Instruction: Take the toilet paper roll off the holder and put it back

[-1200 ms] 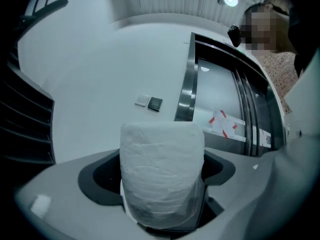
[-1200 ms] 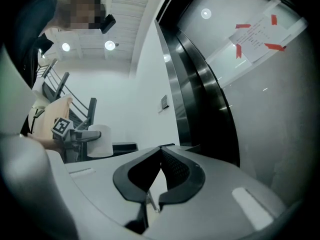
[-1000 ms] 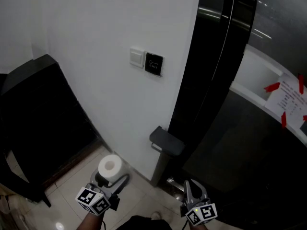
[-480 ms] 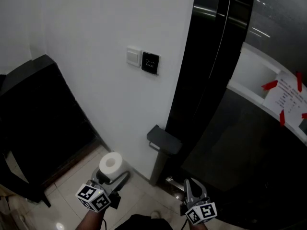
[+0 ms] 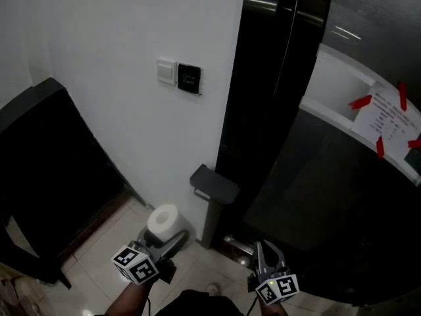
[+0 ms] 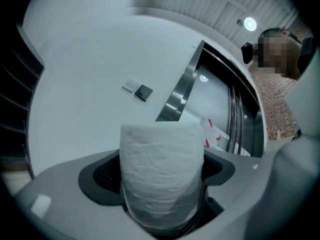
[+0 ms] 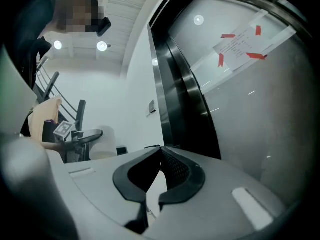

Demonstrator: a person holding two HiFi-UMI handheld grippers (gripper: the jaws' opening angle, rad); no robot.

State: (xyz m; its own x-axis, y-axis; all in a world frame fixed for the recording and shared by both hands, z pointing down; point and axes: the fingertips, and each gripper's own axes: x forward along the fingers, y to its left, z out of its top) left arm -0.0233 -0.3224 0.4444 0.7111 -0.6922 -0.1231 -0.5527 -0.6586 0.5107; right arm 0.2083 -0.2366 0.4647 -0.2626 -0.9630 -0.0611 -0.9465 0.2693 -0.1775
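**Roll in the left jaws, holder bare: the put-back step is next**

White wall [image 5: 112, 38] on the left, tall black glossy panel [image 5: 263, 84] on the right. The dark holder [image 5: 214, 184] sits low where the two meet, above the tiled floor [image 5: 99, 242]. Nothing visible on the holder, though its underside is in shadow and hard to read.

The toilet paper roll [image 5: 163, 220] is off the holder, down and to its left, near but apart from it. The left gripper [image 5: 165, 234] has it clamped. The left gripper view shows the jaws pressing the roll's [image 6: 161, 174] soft sides, with the roll standing up between them. The right gripper [image 5: 266, 251] hangs low by the black panel, jaws together on nothing, well clear of the holder.

My read on doing the return well:
- Bring the roll up and right toward the holder.
- Turn the roll so its hollow core lines up with the holder's bar before pushing on. The bar itself can't be made out from here, so go slowly.
- Keep the squeeze light, because crushed paper flattens the core and it may snag.
- Open the jaws only once the roll's weight is on the holder.
- Keep the right gripper free to steady the holder if needed.
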